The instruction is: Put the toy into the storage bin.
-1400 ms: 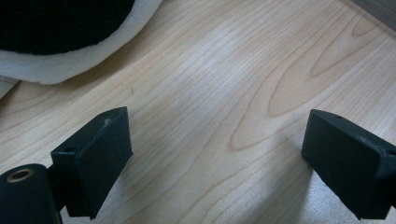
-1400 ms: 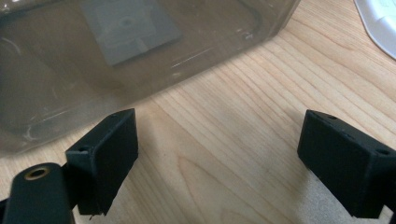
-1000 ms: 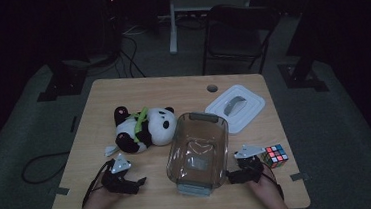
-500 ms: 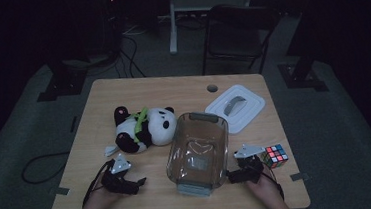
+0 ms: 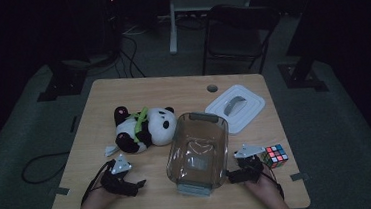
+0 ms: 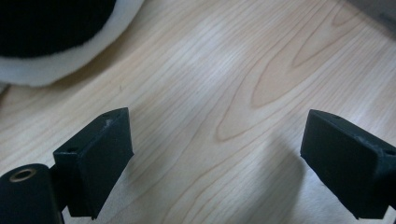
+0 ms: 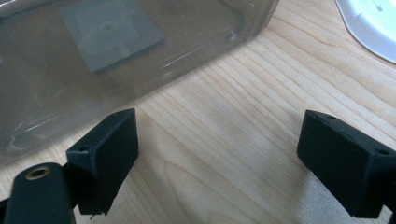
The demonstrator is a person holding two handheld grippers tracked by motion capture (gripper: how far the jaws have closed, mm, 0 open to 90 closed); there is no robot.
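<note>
i can read no text, brand, number or sign anywhere i look. the clear tub (image 7: 93, 56) just ahead of me has a grey square patch on its bottom, but any marks there are too blurred.

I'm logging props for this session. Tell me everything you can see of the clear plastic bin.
The clear plastic bin is a see-through, rounded-rectangle tub standing upright and open, its lid off, with a grey handle clip at each short end. It looks empty; a square label shows through its bottom. It stands near the front middle of the wooden table, the panda plush to its left and the white lid behind to its right. Neither gripper touches it.
</note>
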